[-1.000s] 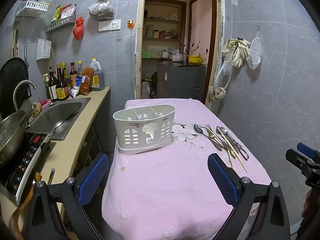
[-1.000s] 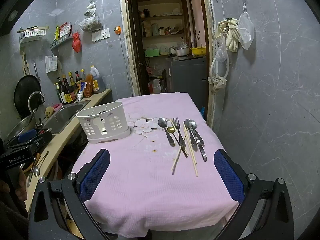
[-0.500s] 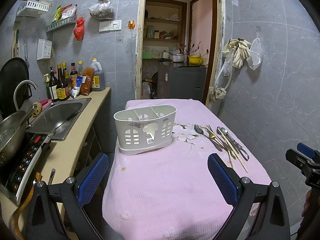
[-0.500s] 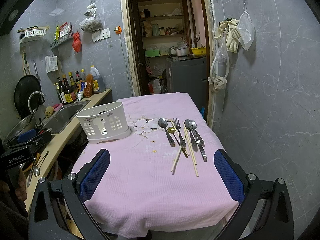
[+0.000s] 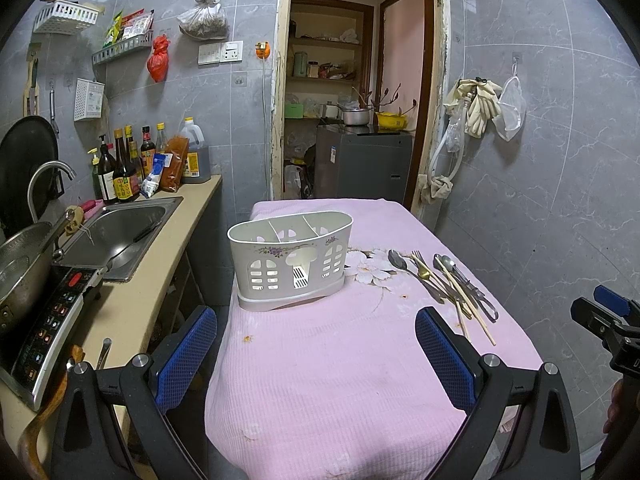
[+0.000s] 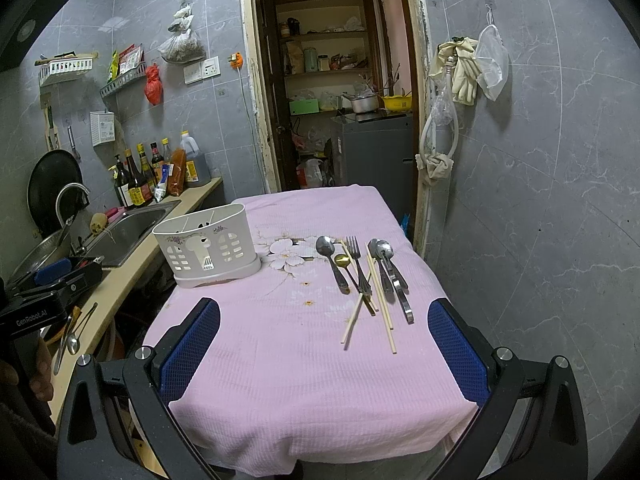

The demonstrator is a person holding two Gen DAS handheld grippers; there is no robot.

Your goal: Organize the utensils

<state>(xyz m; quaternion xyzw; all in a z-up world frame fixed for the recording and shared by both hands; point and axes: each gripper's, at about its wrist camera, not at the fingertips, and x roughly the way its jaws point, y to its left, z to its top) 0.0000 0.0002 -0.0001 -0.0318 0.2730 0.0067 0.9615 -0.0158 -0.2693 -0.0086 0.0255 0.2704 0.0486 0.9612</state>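
Both tools were spread wide and held nothing – left tool [image 5: 316,348] hung short of the near edge of the pink-clothed surface [image 5: 340,360], right tool [image 6: 324,344] the same on its side.

White utensil caddy [image 5: 290,258] stood upright ahead of the left tool, slightly to its left, three compartments, apparently nothing in them. From the right tool it sat ahead and off to the left [image 6: 208,248].

Utensils lay loose in a cluster ahead of the right tool, a bit right of its centre line: large spoon [image 6: 331,258], small gold spoon [image 6: 342,261], fork [image 6: 356,262], two more spoons [image 6: 383,252], chopsticks [image 6: 380,300] crossing among the handles. Handles pointed back toward the tool, bowls and tines away. From the left tool the pile sat ahead and far right [image 5: 440,280].

Nothing sorted yet, so the step in hand looked like the first pick. The right tool was better placed for it. Best bet: start with an outer piece – the large spoon on the pile's left lay apart from the rest. Come down on the handle, pinch across its width, lift straight. The flat metal on cloth could slip, and the overlapped chopsticks could drag neighbours. Then carry it left and drop it handle-down into one compartment, same kinds together.
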